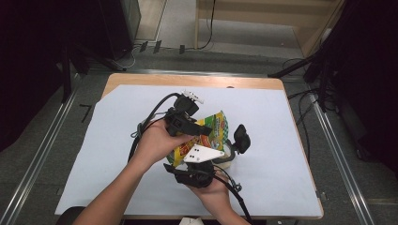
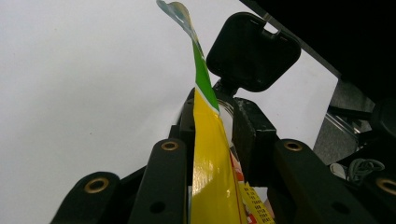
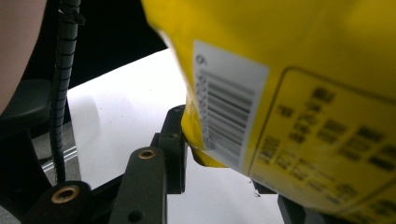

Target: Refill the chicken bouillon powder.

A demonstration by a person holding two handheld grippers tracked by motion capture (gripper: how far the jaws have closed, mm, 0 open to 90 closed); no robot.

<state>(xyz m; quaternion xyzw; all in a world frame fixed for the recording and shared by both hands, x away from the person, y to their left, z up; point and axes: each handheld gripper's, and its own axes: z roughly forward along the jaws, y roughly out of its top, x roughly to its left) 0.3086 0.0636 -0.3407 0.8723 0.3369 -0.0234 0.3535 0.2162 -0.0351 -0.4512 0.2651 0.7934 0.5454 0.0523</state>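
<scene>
White sheet (image 1: 117,140) below; barcode (image 3: 224,116) on yellow packet (image 2: 210,177), right gripper view.

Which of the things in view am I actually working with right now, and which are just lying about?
In the job:
- yellow snack bag, held up over the table
- left claw, shut on the bag's edge
- right claw, at the bag's barcode end; grip not clear

Lying about:
- white sheet covering the table
- wooden table edge
- cables on the floor beside the table
</scene>
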